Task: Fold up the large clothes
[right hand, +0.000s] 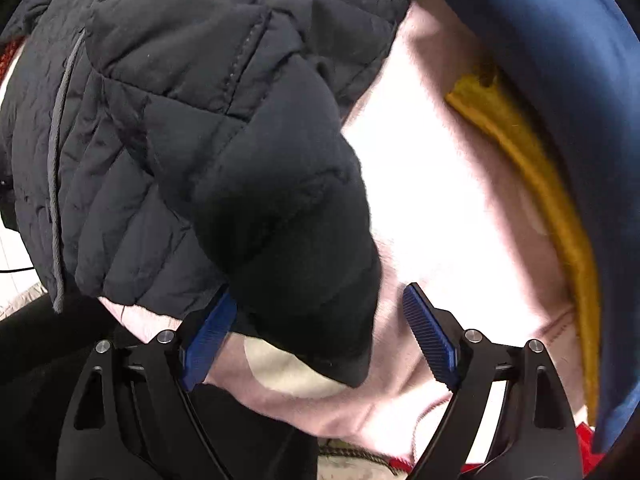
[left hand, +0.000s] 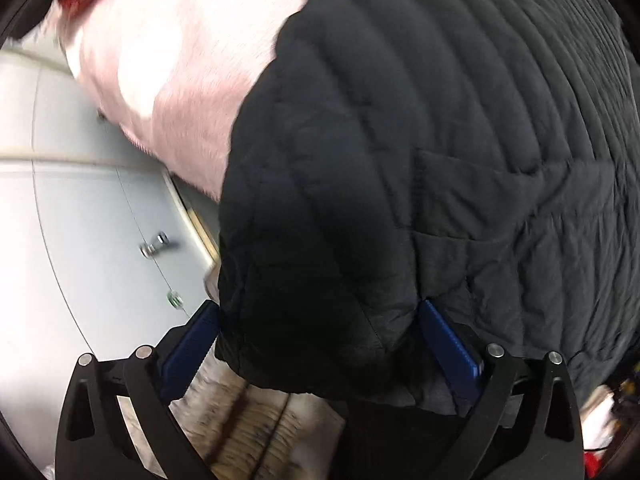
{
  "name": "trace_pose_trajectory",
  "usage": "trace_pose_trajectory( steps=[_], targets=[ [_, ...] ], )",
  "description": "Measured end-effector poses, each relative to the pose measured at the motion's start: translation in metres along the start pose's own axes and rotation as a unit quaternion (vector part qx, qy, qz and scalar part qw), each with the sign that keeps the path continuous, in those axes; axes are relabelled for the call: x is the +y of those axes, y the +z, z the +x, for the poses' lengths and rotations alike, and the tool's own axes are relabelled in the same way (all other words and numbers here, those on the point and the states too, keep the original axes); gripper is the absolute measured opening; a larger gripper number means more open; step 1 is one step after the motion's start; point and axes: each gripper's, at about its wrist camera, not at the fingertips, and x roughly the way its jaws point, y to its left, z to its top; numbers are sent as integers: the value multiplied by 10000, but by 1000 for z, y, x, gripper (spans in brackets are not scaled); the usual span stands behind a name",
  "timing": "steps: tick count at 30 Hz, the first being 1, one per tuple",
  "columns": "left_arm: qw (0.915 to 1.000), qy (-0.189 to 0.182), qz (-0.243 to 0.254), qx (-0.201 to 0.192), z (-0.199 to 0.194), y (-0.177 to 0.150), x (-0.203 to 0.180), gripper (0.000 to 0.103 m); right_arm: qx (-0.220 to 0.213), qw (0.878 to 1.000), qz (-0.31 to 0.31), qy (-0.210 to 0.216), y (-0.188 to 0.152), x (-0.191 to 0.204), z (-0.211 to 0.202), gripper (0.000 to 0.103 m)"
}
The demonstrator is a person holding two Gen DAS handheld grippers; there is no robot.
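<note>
A black quilted puffer jacket (left hand: 440, 140) lies on a pink fleece blanket (left hand: 180, 60). My left gripper (left hand: 320, 320) is open, its blue pads (left hand: 448, 340) wide apart on either side of the jacket's hem corner, which hangs between them. In the right wrist view the same jacket (right hand: 180, 120) fills the upper left. My right gripper (right hand: 316, 308) is open too, with a dark sleeve end (right hand: 304, 260) lying between its blue pads (right hand: 428, 332), closer to the left one.
Pale grey cabinet doors with metal knobs (left hand: 154, 246) stand left of the blanket. A blue cloth (right hand: 560, 80) and a yellow cloth (right hand: 540, 184) lie at the right edge of the pink blanket (right hand: 440, 200). Red fabric (right hand: 588, 448) shows bottom right.
</note>
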Motion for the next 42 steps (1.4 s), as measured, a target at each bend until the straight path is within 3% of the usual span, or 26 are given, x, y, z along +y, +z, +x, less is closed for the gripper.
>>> trace_pose_trajectory(
  steps=[4, 9, 11, 14, 16, 22, 25, 32, 36, 38, 42],
  targets=[
    [9985, 267, 189, -439, -32, 5, -4, 95, -443, 9986, -240, -179, 1, 0, -42, 84],
    [9957, 12, 221, -898, -73, 16, -14, 95, -1011, 9946, -188, 108, 15, -7, -95, 84],
    [9933, -21, 339, -1108, -89, 22, -29, 95, -1486, 9887, -160, 127, 21, -15, -121, 84],
    [9888, -87, 618, -1357, -106, 37, -56, 95, -2122, 9767, -155, -273, 44, -14, -144, 84],
    [9858, -150, 820, -1457, -116, 47, -79, 95, -2286, 9719, -155, -535, 63, -16, -150, 84],
    [9786, -147, 1282, -1603, -130, 52, -135, 95, -2435, 9650, -245, -941, 105, -10, -148, 84],
    [9794, -169, 1346, -1494, -122, 51, -135, 95, -2414, 9644, -156, -1070, 115, -17, -136, 84],
    [9846, 96, 1245, -1227, -103, 38, -126, 95, -2257, 9554, -168, -1896, 160, -38, -96, 84],
    [9870, 181, 1084, -1171, -100, 43, -115, 95, -2429, 9465, -369, -2090, 172, -42, -82, 83],
    [9865, 257, 1138, -1145, -99, 46, -117, 95, -2645, 9389, -420, -2164, 174, -42, -83, 67],
    [9819, 322, 1395, -1242, -109, 55, -139, 95, -3057, 9350, -215, -1784, 171, -42, -94, 35]
  ],
)
